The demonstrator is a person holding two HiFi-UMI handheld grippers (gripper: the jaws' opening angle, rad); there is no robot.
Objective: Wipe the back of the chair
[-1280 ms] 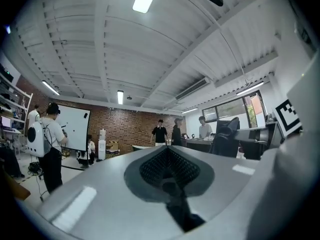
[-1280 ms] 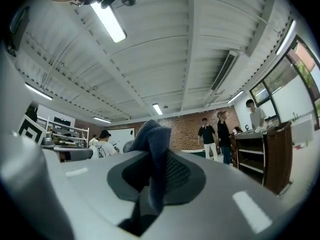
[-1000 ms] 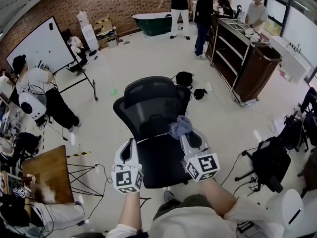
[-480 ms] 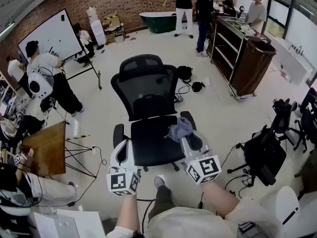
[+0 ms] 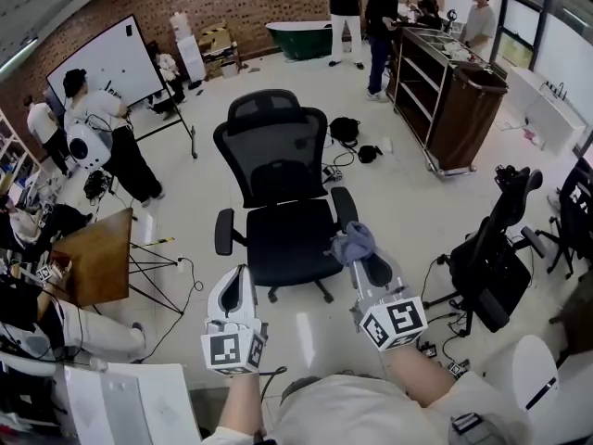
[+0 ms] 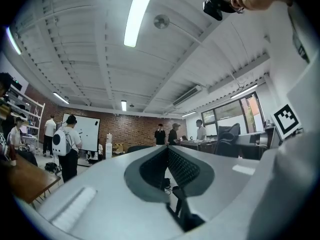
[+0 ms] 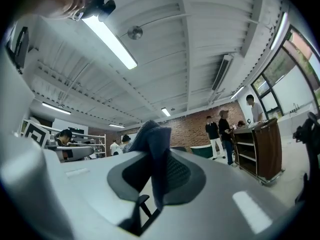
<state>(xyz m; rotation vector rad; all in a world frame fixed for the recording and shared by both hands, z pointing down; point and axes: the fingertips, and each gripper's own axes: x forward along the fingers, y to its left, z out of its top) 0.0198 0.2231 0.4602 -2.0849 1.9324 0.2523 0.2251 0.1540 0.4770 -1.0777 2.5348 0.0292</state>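
A black mesh office chair (image 5: 278,188) stands mid-floor with its seat toward me and its mesh back (image 5: 271,151) on the far side. My right gripper (image 5: 358,258) hovers by the chair's right armrest, shut on a crumpled blue-grey cloth (image 5: 352,242). In the right gripper view the cloth (image 7: 152,149) hangs from between the jaws of the right gripper (image 7: 155,156). Lower left, my left gripper (image 5: 238,284) is over the floor in front of the seat, touching nothing. In the left gripper view, the left gripper (image 6: 167,151) has its jaws together with nothing between them.
A brown service cart (image 5: 459,95) stands at the right rear with people near it. Another black chair (image 5: 496,258) is at the right, and a wooden table (image 5: 93,262) at the left. A whiteboard (image 5: 97,63) and people stand at the left rear. Bags and cables (image 5: 350,135) lie behind the chair.
The view has backed away from the chair, which now sits farther off and higher in the frame. Both grippers have dropped lower; the right one still holds the cloth.
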